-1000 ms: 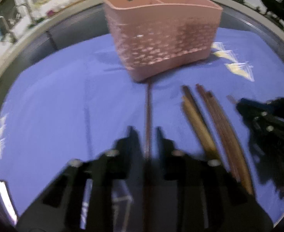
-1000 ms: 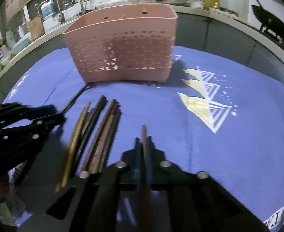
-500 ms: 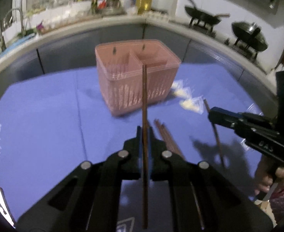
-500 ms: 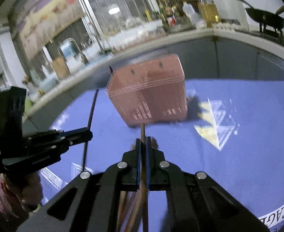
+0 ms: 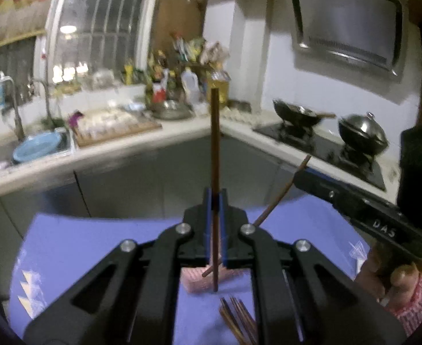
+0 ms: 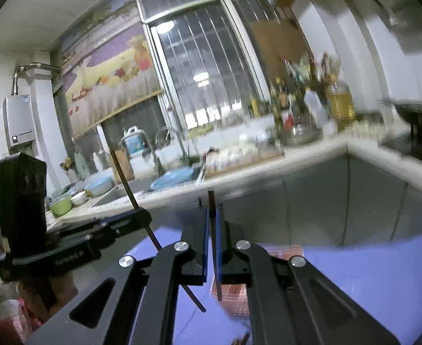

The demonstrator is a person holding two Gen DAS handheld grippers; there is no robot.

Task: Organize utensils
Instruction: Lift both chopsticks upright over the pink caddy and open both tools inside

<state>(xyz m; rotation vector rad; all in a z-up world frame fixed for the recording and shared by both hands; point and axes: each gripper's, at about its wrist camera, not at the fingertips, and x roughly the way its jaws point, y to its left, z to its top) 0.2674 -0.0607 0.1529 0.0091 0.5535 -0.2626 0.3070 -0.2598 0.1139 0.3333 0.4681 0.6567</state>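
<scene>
My left gripper (image 5: 215, 201) is shut on a dark brown chopstick (image 5: 214, 143) that stands nearly upright, its lower end hanging over the pink utensil basket (image 5: 195, 283). My right gripper (image 6: 211, 212) is shut on another dark chopstick (image 6: 214, 247), also upright, above the pink basket (image 6: 234, 293). In the left wrist view the right gripper (image 5: 300, 176) shows at the right, with its chopstick (image 5: 280, 195) slanting. In the right wrist view the left gripper (image 6: 142, 215) shows at the left with its chopstick (image 6: 124, 178). Several more chopsticks (image 5: 235, 316) lie on the blue cloth (image 5: 81, 247).
A kitchen counter (image 5: 110, 149) with a sink, a blue basin (image 5: 38, 148), bottles and a cutting board runs behind the table. Two woks (image 5: 297, 113) sit on the stove at the right. A hand (image 5: 395, 276) with a pink sleeve holds the right gripper.
Both grippers have risen well above the table, each carrying a chopstick, and have tipped up towards level. The basket has dropped from the middle to the bottom of both views.
</scene>
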